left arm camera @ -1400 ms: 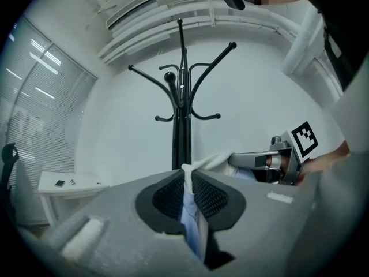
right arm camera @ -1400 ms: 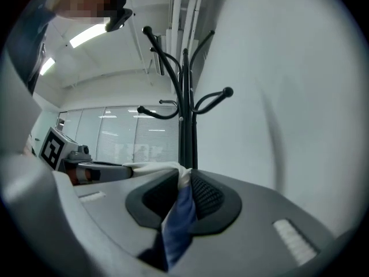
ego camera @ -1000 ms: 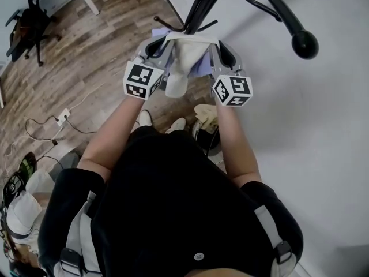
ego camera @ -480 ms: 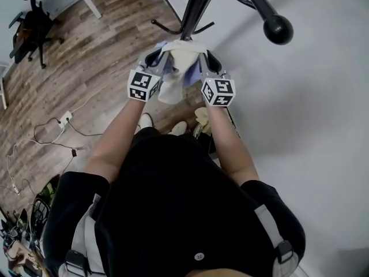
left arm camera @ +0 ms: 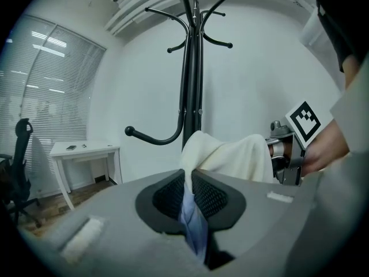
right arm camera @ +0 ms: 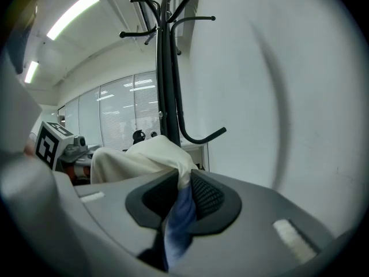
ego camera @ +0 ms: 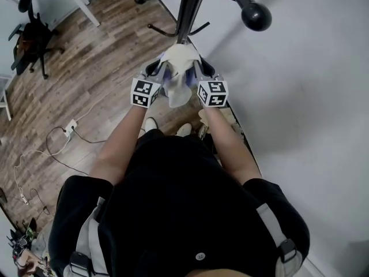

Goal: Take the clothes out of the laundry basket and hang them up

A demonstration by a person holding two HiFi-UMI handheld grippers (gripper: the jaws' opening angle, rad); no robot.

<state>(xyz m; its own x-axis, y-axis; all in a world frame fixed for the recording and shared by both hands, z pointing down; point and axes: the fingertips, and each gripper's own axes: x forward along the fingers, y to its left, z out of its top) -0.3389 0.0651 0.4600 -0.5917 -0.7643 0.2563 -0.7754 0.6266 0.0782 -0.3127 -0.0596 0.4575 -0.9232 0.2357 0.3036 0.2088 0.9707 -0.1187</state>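
Left tongs (left arm camera: 189, 196) are pinched nearly all the way together on the cloth (ego camera: 177, 73). Right tongs (right arm camera: 180, 196) are doing the same on another bit of it. In both bites you can see cream fabric going in at the top of the pads and a blue layer poking out underneath, so it's either lined or folded double, can't say which. Neither pair is touching anything else.

The cloth is up in the air just in front of the rack (ego camera: 187, 13), bunched in a short span between the two tongs. A loose cream end droops below that span. It isn't touching the rack's pole or any arm as far as I can tell.

So I'd say we're in the hanging part of the job: this piece is out of the basket and lined up at the rack, but not on it yet.

My guess for the next move is that both tongs go up together toward the rack. They'd drape the span over an arm, maybe the ball-tipped hook (ego camera: 255, 16) sticking out on the rack's right side. I'd only let go once the weight sits on the rack, since those arms look smooth and a small cloth could slide right off.
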